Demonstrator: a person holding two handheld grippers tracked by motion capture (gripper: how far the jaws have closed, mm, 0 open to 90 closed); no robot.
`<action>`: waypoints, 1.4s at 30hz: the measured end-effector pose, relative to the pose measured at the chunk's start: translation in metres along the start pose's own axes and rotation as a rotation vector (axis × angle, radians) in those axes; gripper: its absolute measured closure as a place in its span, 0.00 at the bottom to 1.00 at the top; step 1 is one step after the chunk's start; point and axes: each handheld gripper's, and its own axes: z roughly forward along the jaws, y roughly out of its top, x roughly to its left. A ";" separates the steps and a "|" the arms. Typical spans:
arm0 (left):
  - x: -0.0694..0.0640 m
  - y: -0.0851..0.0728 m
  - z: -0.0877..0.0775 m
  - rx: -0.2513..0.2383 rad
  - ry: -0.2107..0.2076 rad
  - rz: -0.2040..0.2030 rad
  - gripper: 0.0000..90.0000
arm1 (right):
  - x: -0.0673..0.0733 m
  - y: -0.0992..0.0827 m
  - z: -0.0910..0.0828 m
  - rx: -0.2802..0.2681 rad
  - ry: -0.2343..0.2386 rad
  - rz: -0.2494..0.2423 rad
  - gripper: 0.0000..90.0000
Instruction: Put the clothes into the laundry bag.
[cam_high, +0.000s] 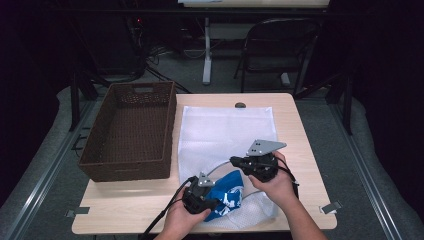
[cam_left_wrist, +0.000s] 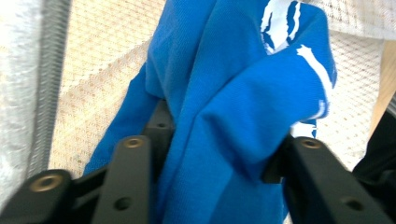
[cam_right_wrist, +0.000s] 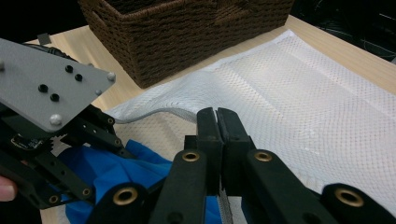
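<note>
A blue garment with white print lies bunched at the mouth of a white mesh bag near the table's front edge. My left gripper is shut on the garment. In the left gripper view the blue cloth bulges between both pads over the mesh. My right gripper sits just above and to the right, with its jaws together on the bag's grey-edged rim. In the right gripper view its tips pinch a thin strip of mesh, with the bag spread beyond and the blue garment at lower left.
A brown woven basket stands on the left of the wooden table, close beside the bag. A dark folding chair and a table leg stand on the floor behind. A small dark knob sits at the far table edge.
</note>
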 end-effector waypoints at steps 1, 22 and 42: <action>0.000 0.000 0.000 -0.003 -0.001 -0.002 0.75 | 0.000 0.000 0.000 0.000 0.000 0.000 0.99; 0.004 0.028 -0.008 -0.094 0.021 -0.046 0.86 | 0.004 0.002 0.000 -0.007 0.007 -0.003 0.99; 0.007 0.029 0.006 -0.087 0.009 -0.074 0.56 | 0.001 0.001 0.000 -0.002 0.002 0.001 0.99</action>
